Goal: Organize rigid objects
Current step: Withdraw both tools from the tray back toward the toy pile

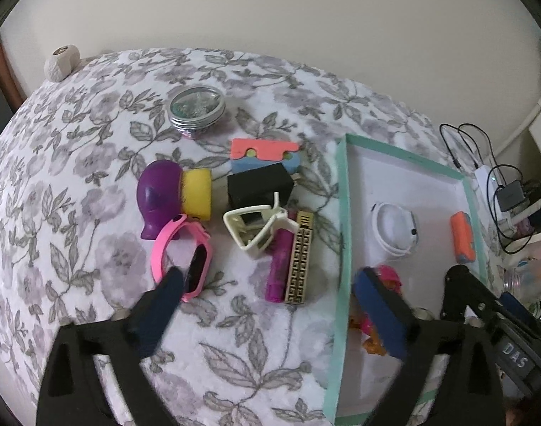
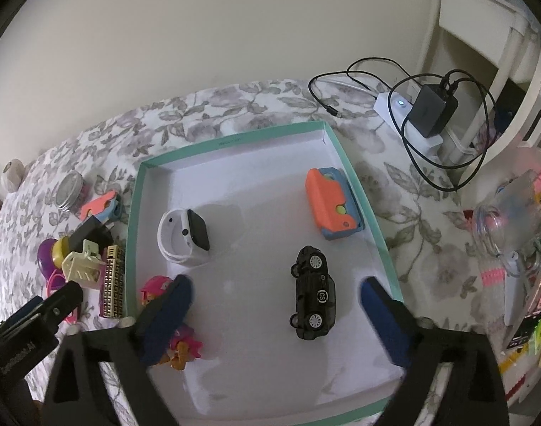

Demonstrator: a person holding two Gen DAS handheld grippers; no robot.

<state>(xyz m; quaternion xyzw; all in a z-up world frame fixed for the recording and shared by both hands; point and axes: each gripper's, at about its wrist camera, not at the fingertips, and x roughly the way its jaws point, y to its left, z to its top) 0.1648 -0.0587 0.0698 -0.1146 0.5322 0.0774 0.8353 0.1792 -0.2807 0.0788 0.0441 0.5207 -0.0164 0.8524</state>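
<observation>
A teal-rimmed white tray (image 2: 234,138) holds a white smartwatch (image 2: 185,238), an orange-and-blue block (image 2: 332,209), a pink doll figure (image 2: 156,287) and a black toy car (image 2: 314,294). My right gripper (image 2: 276,284) hangs open over the tray; the car lies between its fingers, untouched. On the floral cloth left of the tray (image 1: 343,248) lie a pink watch (image 1: 195,262), a cream hair clip (image 1: 256,227), a magenta tube (image 1: 279,269), a gold patterned bar (image 1: 300,259), a black block (image 1: 259,186) and a purple figure (image 1: 156,195). My left gripper (image 1: 268,280) stands open above them, holding nothing.
A round tin (image 1: 196,106) and an orange-and-blue puzzle piece (image 1: 263,154) lie farther back. A charger with cables (image 2: 433,110) sits behind the tray. A clear jar (image 2: 508,220) and a white chair (image 2: 501,35) stand at the right. A white ball (image 1: 61,62) rests at the back left.
</observation>
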